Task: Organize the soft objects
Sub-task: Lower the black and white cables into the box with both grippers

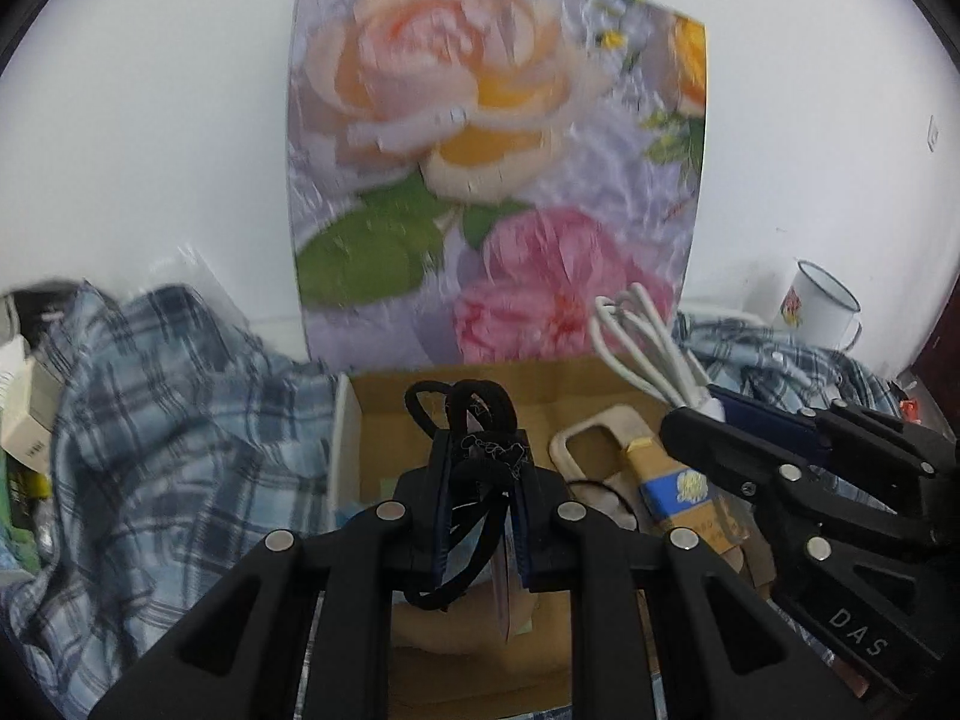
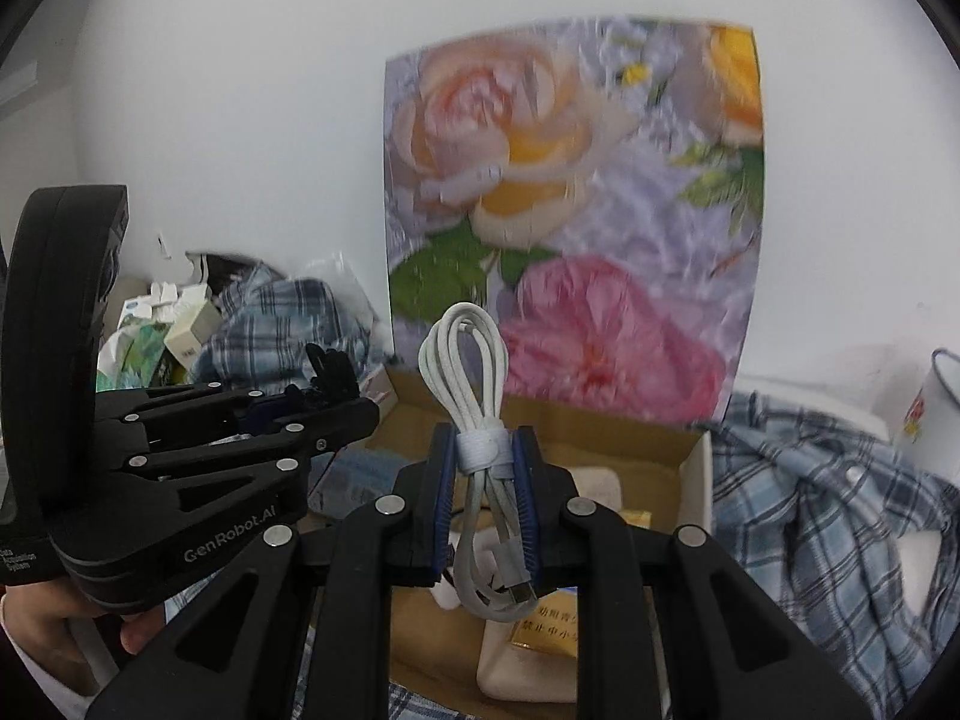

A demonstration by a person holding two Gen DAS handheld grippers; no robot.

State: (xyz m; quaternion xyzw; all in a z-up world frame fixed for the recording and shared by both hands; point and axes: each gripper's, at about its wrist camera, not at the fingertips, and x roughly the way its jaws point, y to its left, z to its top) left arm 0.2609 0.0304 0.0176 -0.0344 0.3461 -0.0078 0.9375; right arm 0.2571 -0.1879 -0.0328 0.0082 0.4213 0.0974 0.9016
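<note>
My left gripper (image 1: 480, 450) is shut on a bundle of black hair ties (image 1: 462, 414) and holds it above an open cardboard box (image 1: 384, 402). My right gripper (image 2: 483, 444) is shut on a coiled white cable (image 2: 474, 372) bound with a white strap, also above the box (image 2: 600, 426). The right gripper (image 1: 720, 414) shows at the right of the left wrist view with the cable (image 1: 642, 336). The left gripper (image 2: 336, 402) shows at the left of the right wrist view. The box holds a beige case (image 1: 600, 438) and a blue and yellow packet (image 1: 684, 492).
Blue plaid cloth (image 1: 150, 438) lies on both sides of the box (image 2: 828, 480). A floral picture (image 1: 492, 168) leans on the white wall behind. A white enamel mug (image 1: 822, 306) stands at the far right. Small cartons (image 2: 186, 324) are piled at the far left.
</note>
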